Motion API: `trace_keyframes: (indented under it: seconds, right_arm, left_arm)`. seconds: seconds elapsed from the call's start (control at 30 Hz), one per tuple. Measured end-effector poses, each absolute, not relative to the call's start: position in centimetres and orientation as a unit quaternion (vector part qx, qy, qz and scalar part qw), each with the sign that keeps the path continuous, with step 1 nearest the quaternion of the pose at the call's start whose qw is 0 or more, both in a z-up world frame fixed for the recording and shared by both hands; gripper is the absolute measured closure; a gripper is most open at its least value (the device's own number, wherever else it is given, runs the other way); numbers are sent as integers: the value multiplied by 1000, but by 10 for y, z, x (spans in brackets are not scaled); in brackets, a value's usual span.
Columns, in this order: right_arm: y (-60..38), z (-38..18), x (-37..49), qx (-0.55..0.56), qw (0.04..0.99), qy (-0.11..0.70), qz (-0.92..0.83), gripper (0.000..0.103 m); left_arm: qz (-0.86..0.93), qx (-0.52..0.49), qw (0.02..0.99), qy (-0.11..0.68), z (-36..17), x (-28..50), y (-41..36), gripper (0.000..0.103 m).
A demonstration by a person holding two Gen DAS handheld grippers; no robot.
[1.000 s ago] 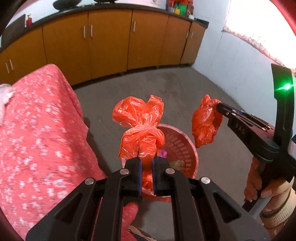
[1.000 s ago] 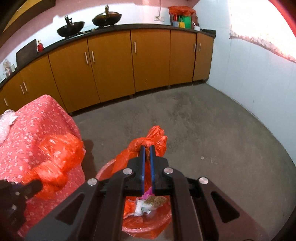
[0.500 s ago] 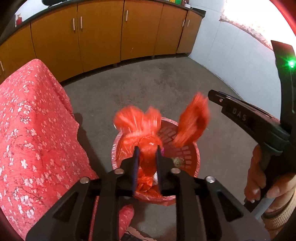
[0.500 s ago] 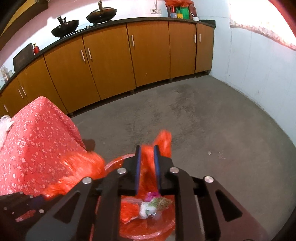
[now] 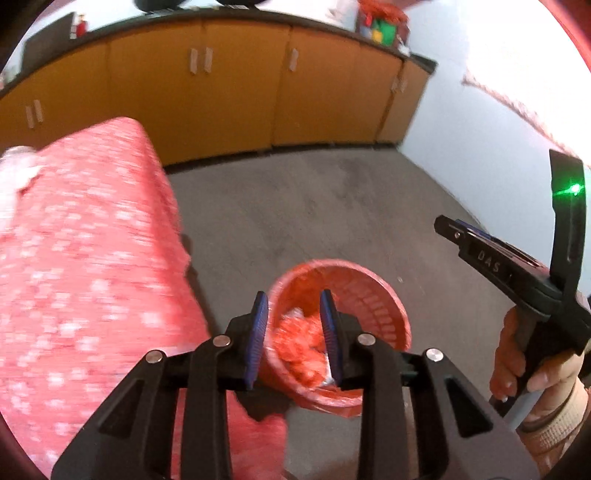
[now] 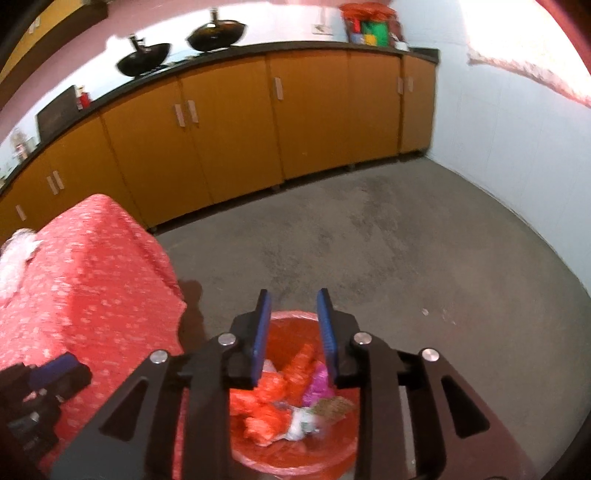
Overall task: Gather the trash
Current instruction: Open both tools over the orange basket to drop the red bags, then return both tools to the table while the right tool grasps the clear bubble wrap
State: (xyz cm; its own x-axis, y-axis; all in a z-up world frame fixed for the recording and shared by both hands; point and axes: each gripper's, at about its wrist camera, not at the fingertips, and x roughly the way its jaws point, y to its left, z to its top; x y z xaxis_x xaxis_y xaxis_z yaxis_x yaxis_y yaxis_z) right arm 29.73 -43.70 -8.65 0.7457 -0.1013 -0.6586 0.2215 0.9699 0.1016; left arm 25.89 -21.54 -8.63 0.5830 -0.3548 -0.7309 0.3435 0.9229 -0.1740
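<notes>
A pink-red trash basket (image 5: 384, 299) lined with an orange plastic bag stands on the floor beside the table. The bag (image 6: 266, 402) lies slumped inside the basket with mixed trash (image 6: 325, 406). My left gripper (image 5: 294, 299) is open and empty above the basket. My right gripper (image 6: 293, 297) is open and empty above the basket too. It also shows in the left wrist view (image 5: 448, 226), to the right of the basket.
A table under a red flowered cloth (image 5: 74, 258) stands left of the basket. Orange cabinets (image 6: 229, 118) line the far wall, with woks on the counter (image 6: 216, 31). A white tiled wall (image 6: 509, 140) is on the right. Grey floor (image 6: 369, 236) lies beyond.
Both grippers were shut on the orange bag's ends and held them up. Both have opened, and the bag has dropped into the basket.
</notes>
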Motion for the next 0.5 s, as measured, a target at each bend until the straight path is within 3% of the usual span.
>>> trace_keyframes:
  seconds: [0.5]
  right_arm:
    - [-168, -24, 350, 45, 933, 325, 149, 73]
  left_arm:
    - [57, -20, 948, 313, -39, 232, 53, 69]
